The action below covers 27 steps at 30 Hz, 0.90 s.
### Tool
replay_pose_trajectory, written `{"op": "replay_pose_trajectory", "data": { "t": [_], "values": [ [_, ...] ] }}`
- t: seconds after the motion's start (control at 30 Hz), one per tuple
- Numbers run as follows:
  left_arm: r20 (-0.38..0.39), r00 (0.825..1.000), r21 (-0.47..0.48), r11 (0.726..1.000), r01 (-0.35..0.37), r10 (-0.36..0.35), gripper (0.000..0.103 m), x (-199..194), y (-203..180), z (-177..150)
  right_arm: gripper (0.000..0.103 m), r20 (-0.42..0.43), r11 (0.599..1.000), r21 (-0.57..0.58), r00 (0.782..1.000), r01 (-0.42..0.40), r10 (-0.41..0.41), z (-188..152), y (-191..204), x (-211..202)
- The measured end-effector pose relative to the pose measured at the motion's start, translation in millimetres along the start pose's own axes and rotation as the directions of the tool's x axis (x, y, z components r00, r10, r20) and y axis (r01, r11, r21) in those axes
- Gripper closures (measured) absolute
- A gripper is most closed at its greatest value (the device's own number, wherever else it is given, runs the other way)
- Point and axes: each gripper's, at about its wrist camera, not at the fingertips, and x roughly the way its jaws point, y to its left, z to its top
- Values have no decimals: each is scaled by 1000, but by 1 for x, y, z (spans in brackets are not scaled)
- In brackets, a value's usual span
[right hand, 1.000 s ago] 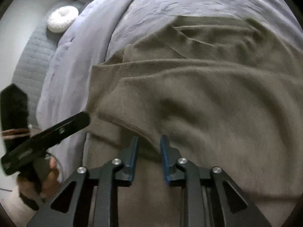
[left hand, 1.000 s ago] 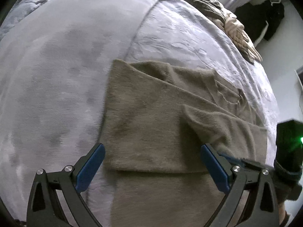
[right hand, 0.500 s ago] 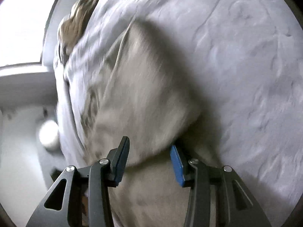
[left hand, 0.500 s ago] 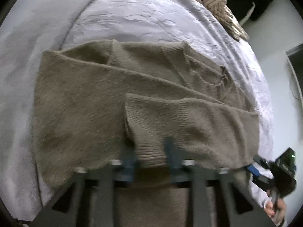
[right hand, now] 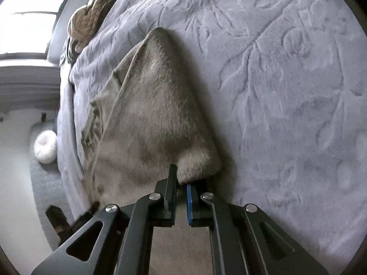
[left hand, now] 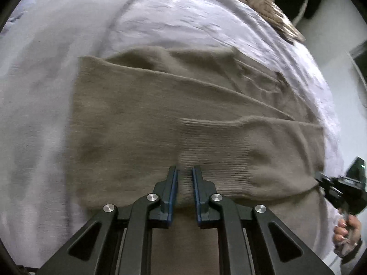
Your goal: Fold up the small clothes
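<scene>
At the bottom centre of the left wrist view, the left gripper (left hand: 184,176), spread wide a second ago, now pinches the ribbed cuff of the taupe knitted sweater (left hand: 142,114) on the pale grey embossed bedspread (left hand: 45,91). The right gripper (right hand: 181,183), since swung round, seems to grip a sweater corner, its jaws opening slightly. With both ends pinched, the next fold looks ready.

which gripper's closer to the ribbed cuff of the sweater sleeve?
Left. The left gripper is shut on the ribbed cuff itself. The right gripper pinches the sweater at a far side edge, off to the cuff's right.
</scene>
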Motion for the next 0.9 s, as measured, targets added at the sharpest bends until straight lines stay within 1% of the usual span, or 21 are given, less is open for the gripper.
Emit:
{"op": "replay_pose_trajectory", "data": {
  "t": [0.03, 0.07, 0.1, 0.13, 0.17, 0.2, 0.23, 0.27, 0.33, 0.37, 0.4, 0.47, 0.5, 0.53, 0.57, 0.6, 0.67, 0.73, 0.77, 0.83, 0.9],
  "values": [
    [9, 1000, 4, 1000, -30, 30, 88, -4, 4, 1, 87, -6, 1000, -21, 1000, 15, -15, -3, 2, -5],
    [14, 999, 6, 999, -47, 46, 88, -8, 8, 1, 86, 4, 998, -61, 1000, 28, -28, -8, 10, -13],
    [17, 998, 7, 999, -53, 53, 88, -13, 11, 2, 82, 27, 995, -92, 999, 26, -23, -10, 15, -22],
    [23, 998, 7, 998, -56, 56, 87, -19, 14, 3, 69, 60, 992, -122, 998, 21, -14, -10, 19, -32],
    [31, 998, 11, 998, -59, 59, 87, -24, 15, 4, 59, 104, 989, -143, 994, 30, -15, -7, 22, -42],
    [40, 997, 18, 998, -62, 61, 87, -28, 15, 5, 42, 148, 988, -150, 989, 42, -19, -1, 23, -49],
    [54, 997, 28, 998, -61, 59, 87, -32, 11, 8, 38, 178, 989, -142, 984, 41, -16, 8, 21, -54],
    [63, 997, 35, 998, -57, 55, 87, -34, 8, 9, 38, 189, 994, -109, 982, 19, 2, 21, 14, -53],
    [71, 997, 49, 998, -39, 35, 87, -34, -2, 15, 38, 175, 998, -48, 984, -32, 40, 41, 2, -43],
    [69, 997, 55, 998, -33, 29, 87, -31, -7, 16, 38, 154, 998, -12, 986, -59, 60, 51, -6, -32],
    [65, 998, 58, 998, -28, 25, 87, -26, -13, 17, 38, 135, 997, 8, 988, -77, 75, 57, -11, -24],
    [54, 999, 65, 998, -8, 5, 87, -16, -26, 19, 47, 84, 988, 59, 987, -139, 134, 66, -18, -4],
    [50, 999, 68, 998, -5, 2, 87, -12, -29, 18, 80, 51, 983, 70, 985, -168, 165, 68, -17, 3],
    [40, 999, 71, 997, -7, 5, 87, -4, -35, 18, 94, 31, 984, 58, 985, -168, 167, 68, -11, 6],
    [32, 999, 73, 997, -11, 9, 87, -1, -36, 17, 94, 35, 990, 0, 989, -143, 143, 67, 0, 4],
    [26, 1000, 75, 997, -17, 15, 87, 4, -38, 17, 94, 55, 992, -92, 994, -92, 97, 65, 17, -2],
    [19, 999, 82, 996, -45, 44, 87, 11, -40, 14, 95, 92, 980, -200, 996, -1, 19, 62, 36, -10],
    [21, 998, 89, 994, -62, 61, 87, 15, -40, 11, 95, 111, 961, -255, 991, 103, -77, 64, 41, -9],
    [23, 998, 93, 993, -67, 65, 87, 17, -41, 11, 95, 103, 952, -270, 987, 148, -124, 66, 39, -3],
    [25, 997, 103, 992, -76, 73, 87, 19, -42, 10, 94, 100, 926, -303, 974, 224, -203, 67, 36, 10],
    [25, 996, 114, 990, -86, 83, 87, 22, -44, 10, 94, 125, 911, -322, 965, 259, -230, 62, 38, 15]
  ]
}}
